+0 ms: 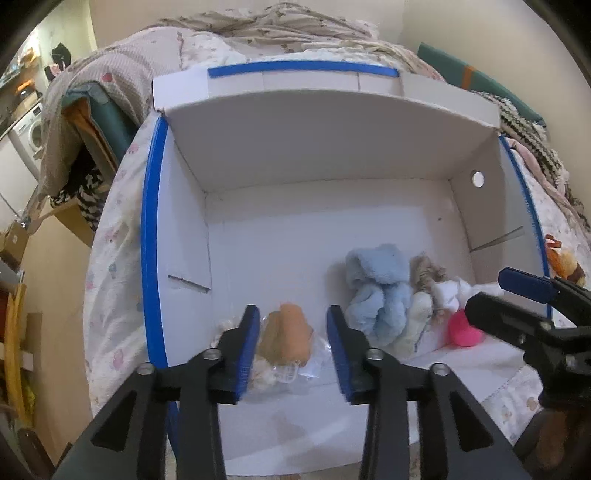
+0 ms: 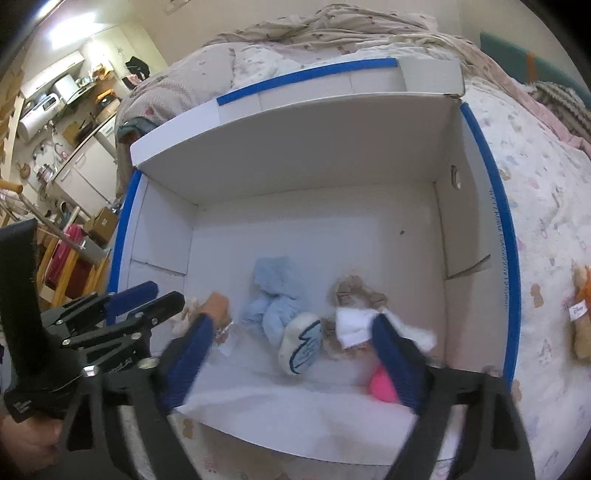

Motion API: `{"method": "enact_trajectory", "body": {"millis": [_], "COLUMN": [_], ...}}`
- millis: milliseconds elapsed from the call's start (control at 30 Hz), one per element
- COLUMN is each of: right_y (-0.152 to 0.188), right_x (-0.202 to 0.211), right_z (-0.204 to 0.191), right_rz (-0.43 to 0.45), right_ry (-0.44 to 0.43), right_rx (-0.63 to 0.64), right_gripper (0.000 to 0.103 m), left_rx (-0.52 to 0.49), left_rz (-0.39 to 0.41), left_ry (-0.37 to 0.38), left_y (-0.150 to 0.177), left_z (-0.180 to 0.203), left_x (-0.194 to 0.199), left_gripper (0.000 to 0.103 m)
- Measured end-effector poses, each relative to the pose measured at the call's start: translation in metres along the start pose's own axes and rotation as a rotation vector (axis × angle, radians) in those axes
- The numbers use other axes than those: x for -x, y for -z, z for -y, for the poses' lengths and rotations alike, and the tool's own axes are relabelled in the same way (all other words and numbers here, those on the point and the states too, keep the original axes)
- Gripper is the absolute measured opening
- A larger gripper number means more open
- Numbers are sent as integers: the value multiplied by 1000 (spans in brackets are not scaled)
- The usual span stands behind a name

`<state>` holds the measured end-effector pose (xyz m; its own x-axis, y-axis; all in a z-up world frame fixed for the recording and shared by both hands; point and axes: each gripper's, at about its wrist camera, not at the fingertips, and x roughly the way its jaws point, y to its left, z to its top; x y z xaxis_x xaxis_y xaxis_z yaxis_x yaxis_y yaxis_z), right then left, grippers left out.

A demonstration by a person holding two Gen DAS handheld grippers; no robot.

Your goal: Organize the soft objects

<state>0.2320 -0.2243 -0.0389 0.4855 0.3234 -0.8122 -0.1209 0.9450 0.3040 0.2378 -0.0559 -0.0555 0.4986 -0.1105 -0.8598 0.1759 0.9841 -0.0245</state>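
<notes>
A white cardboard box with blue edges [image 1: 149, 229] [image 2: 491, 155] lies open on a bed. Inside near its front wall lie a tan soft toy in clear wrap [image 1: 286, 334] [image 2: 218, 306], a light blue plush [image 1: 380, 291] [image 2: 277, 295], a brown and white plush [image 1: 430, 280] [image 2: 354, 310] and a pink soft object [image 1: 463, 330] [image 2: 382, 384]. My left gripper [image 1: 291, 343] is open, its jaws on either side of the tan toy, just above it. My right gripper [image 2: 291, 350] is open over the blue and brown plushes; it also shows in the left wrist view [image 1: 509, 295].
An orange and tan plush toy [image 2: 581, 321] [image 1: 565, 260] lies on the patterned bedsheet [image 2: 546, 184] right of the box. Crumpled blankets [image 1: 258, 26] pile behind the box. Furniture and a kitchen area [image 2: 62, 110] stand to the left of the bed.
</notes>
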Motion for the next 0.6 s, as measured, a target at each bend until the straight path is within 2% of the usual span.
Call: {"method": "enact_trajectory", "body": {"millis": [67,167,400,500,533,600], "right_y": [0,0,4,7,9,13], "right_x": [4,8,14,18,21,26], "right_z": [0,0,4,5,4,4], "right_rz": [20,36,53,61,62,54], "right_ry": [5,11,45,53,54,40], "right_rx": [-1,-1,-5,-5,-6,-27], "right_gripper": [102,102,103,103,103,103], "left_rx": [9,24,52,55,54,59], "left_rz": [17,50,70,98,106,103], "left_ry": [16,15,30,-10,-22,-21], "left_y": [-2,-4,-2,3,6,12], "left_z": [-1,-4,-12,-15,-16,-18], "left_x": [6,16,35,46,50,53], "left_gripper": [51,52,52,53,55,65]}}
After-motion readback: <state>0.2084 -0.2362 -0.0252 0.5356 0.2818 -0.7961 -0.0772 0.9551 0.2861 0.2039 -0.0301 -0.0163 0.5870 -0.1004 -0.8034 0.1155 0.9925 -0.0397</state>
